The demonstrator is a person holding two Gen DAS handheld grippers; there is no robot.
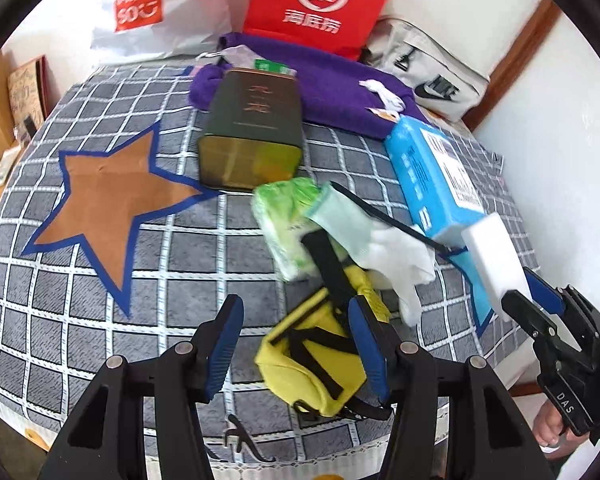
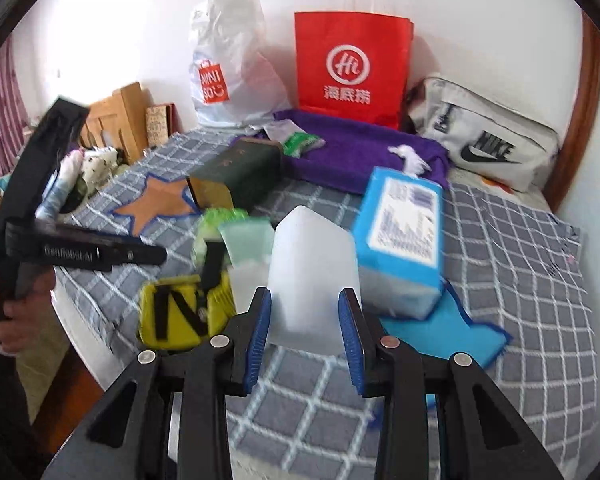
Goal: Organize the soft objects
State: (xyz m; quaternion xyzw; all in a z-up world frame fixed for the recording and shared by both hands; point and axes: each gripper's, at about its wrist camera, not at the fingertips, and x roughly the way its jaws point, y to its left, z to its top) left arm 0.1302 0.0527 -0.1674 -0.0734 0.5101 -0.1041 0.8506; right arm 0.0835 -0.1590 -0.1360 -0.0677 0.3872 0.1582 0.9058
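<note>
Gripping a white sponge block (image 2: 312, 276) between its blue pads, the right gripper (image 2: 305, 334) holds it lifted above the checked cloth (image 2: 520, 280), at the centre of the right wrist view; the jaws stand fairly narrow, pressed on the block's sides. In the left wrist view the same block (image 1: 494, 258) shows at the right edge, clamped in the right gripper (image 1: 530, 298), with a hand (image 1: 550, 430) below it.

The left gripper (image 1: 300, 344) sits at the bottom centre of its own view, jaws at a middling width and nothing between them; its right pad overlaps the yellow pouch (image 1: 316, 360) with black straps, though contact cannot be told. Just above the pouch lie a white glove (image 1: 396, 256) and a green tissue pack (image 1: 284, 224).

A blue tissue box (image 1: 432, 184) lies to the right of these, its near end over a blue star patch (image 2: 440, 332). A dark tin (image 1: 256, 136) lies on its side at the upper centre, beside an orange star patch (image 1: 104, 200) on the left. Behind it spreads a purple towel (image 1: 332, 80), with a red paper bag (image 1: 320, 0), a white plastic bag (image 1: 160, 4) and a grey sports bag (image 1: 432, 76) along the wall.
</note>
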